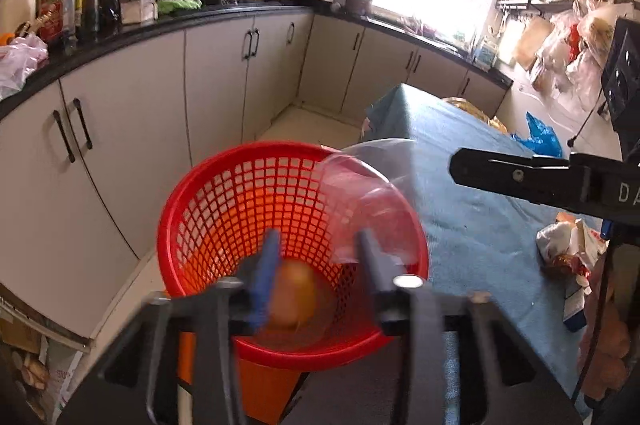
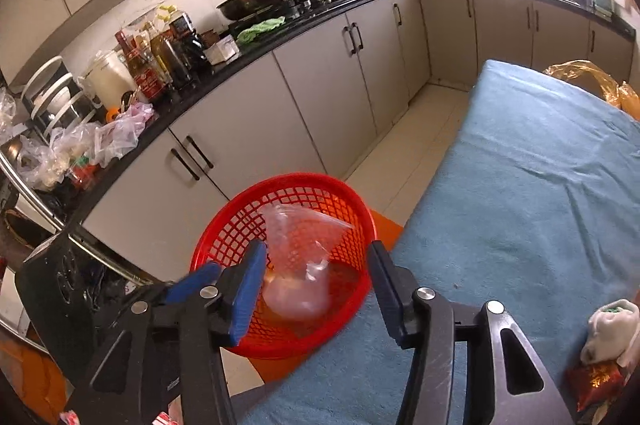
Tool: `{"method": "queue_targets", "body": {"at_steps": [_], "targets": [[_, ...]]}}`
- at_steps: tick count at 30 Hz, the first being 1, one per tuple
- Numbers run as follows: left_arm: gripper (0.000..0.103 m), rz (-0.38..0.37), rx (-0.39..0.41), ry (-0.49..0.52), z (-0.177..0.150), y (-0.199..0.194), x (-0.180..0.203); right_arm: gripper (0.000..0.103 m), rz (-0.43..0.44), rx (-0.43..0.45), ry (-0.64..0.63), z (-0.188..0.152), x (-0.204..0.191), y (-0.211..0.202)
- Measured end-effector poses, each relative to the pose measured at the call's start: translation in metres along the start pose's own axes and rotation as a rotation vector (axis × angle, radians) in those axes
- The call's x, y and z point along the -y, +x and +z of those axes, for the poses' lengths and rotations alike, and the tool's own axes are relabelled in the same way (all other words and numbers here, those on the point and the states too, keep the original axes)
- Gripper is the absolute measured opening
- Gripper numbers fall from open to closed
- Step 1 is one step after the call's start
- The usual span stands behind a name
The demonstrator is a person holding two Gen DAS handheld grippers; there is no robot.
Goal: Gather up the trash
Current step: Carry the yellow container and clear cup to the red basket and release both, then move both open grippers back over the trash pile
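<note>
Kitchen cabinets and a dark counter curve behind a desk [image 1: 472, 225] draped in blue cloth, seen first from the left wrist. A red basket [image 1: 192, 201] sits at the desk's near corner, probably so trash can drop straight in from the cloth. The left gripper [image 1: 316, 257] hangs over its mouth with jaws apart and nothing between them; a clear cup [image 1: 360, 193] blurs at the rim, seemingly falling in, and an orange lump [image 1: 294, 299] lies at the bottom. The right gripper [image 1: 520, 177] reaches in from the right, and crumpled wrappers [image 1: 568, 245] lie on the cloth beyond. From the right wrist, the right gripper [image 2: 316, 285] is also open and empty above the basket [image 2: 224, 237], where the cup [image 2: 300, 257] lies tilted inside. More wrappers [image 2: 600, 345] wait at the right edge, likely next.
</note>
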State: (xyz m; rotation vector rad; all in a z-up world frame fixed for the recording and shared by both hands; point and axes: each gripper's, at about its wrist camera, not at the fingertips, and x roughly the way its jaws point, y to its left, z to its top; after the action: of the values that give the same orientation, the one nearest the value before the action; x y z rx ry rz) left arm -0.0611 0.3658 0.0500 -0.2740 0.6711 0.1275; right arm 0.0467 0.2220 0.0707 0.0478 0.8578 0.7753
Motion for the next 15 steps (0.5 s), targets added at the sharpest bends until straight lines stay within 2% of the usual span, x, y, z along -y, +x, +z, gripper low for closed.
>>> {"method": "queue_targets", "body": {"at_steps": [4,7,15], "targets": [[0.048,-0.015,0.024,0.014,-0.001,-0.014,0.010,0.058,0.007,0.038,0.010,-0.008,0.009,-0.031],[0.055,-0.037,0.046,0.031,-0.005,-0.025,0.025,0.060,0.003,0.075,0.007,-0.025,0.014,-0.061],[0.066,-0.143,0.057,0.131,-0.043,-0.043,0.102,0.062,-0.035,0.140,0.011,-0.089,0.047,-0.135]]}}
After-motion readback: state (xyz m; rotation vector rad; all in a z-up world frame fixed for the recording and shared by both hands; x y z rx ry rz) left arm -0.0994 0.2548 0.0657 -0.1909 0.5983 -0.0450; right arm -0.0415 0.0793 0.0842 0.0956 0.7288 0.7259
